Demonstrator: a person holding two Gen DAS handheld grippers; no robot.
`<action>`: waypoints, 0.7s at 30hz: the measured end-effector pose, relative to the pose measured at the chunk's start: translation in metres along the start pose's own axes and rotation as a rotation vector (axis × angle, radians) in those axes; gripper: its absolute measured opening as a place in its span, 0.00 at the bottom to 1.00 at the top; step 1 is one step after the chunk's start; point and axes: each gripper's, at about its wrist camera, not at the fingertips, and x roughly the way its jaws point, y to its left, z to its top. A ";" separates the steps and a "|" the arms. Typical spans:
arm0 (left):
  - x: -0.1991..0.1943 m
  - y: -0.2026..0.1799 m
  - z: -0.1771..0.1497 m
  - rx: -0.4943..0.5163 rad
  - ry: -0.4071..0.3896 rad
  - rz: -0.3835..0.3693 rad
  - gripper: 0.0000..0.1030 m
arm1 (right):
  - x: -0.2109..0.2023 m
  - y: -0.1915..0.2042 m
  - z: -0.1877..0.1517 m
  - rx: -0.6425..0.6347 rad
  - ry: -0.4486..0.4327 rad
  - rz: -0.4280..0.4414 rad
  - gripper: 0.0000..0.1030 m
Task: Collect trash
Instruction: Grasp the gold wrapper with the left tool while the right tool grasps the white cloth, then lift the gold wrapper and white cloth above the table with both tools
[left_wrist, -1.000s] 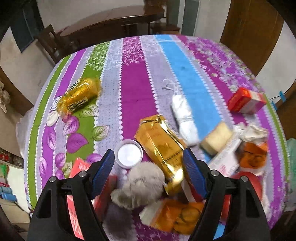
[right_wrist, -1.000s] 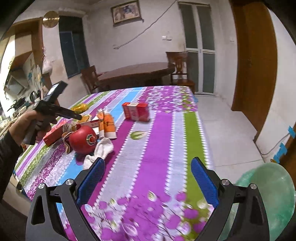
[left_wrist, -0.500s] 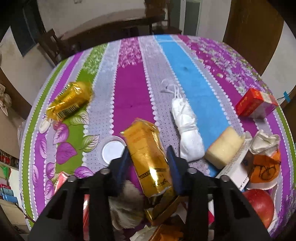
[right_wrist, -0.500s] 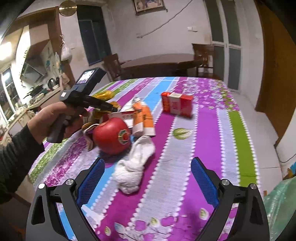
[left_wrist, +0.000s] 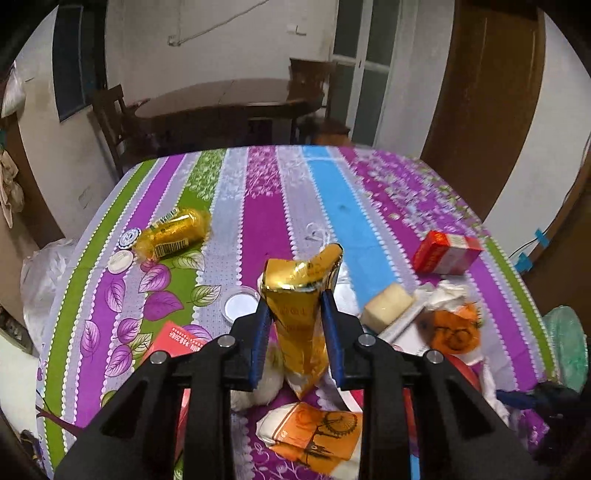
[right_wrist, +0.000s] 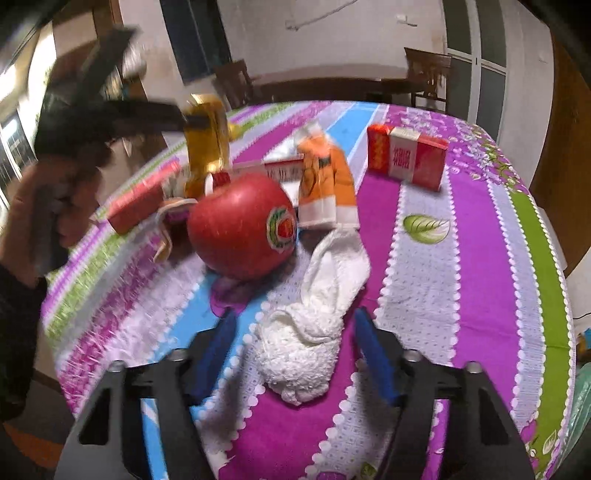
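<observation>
Above the cluttered desk (left_wrist: 258, 192), left tool (left_wrist: 295, 332) clamped on gold wrapper (left_wrist: 299, 321); right tool (right_wrist: 295, 354) apart, straddling white cloth (right_wrist: 314, 332). Close low, gather bulk.

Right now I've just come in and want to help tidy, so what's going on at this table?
A person is clearing litter off the striped tablecloth with two handheld grippers. The left gripper is shut on a crinkled gold foil wrapper and holds it above the table. The right gripper is open, its fingers either side of a crumpled white tissue wad. A red apple and a red-and-white carton lie nearby.
</observation>
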 end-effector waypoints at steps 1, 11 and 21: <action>-0.006 0.001 -0.001 0.000 -0.016 -0.001 0.25 | 0.002 0.001 -0.001 -0.002 0.002 -0.009 0.46; -0.046 0.006 -0.022 -0.034 -0.130 -0.045 0.25 | -0.026 0.000 -0.010 0.034 -0.139 -0.056 0.38; -0.106 -0.027 -0.076 0.005 -0.290 0.074 0.25 | -0.089 0.024 -0.010 0.027 -0.406 -0.167 0.38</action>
